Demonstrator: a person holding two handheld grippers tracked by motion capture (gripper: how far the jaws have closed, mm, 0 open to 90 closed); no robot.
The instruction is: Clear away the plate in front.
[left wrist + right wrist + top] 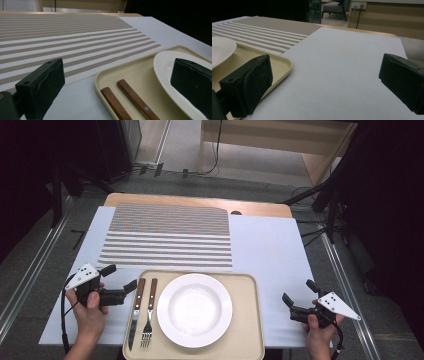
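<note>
A beige tray (245,285) lies at the table's front edge and carries a white plate (194,309), a knife (135,312) and a fork (148,312), both with wooden handles. My left gripper (120,277) hovers open just left of the tray, its jaws framing the wooden handles (135,98) and the plate's rim (162,67). My right gripper (299,292) is held open to the right of the tray, over the white table cover (342,65), with the tray's corner (284,65) beside one jaw. Nothing sits between either pair of jaws.
A striped placemat (167,236) lies flat behind the tray, seen close in the left gripper view as the striped placemat (75,40). The white cover (270,250) is bare to the right. Dark stands and cables surround the table on the floor.
</note>
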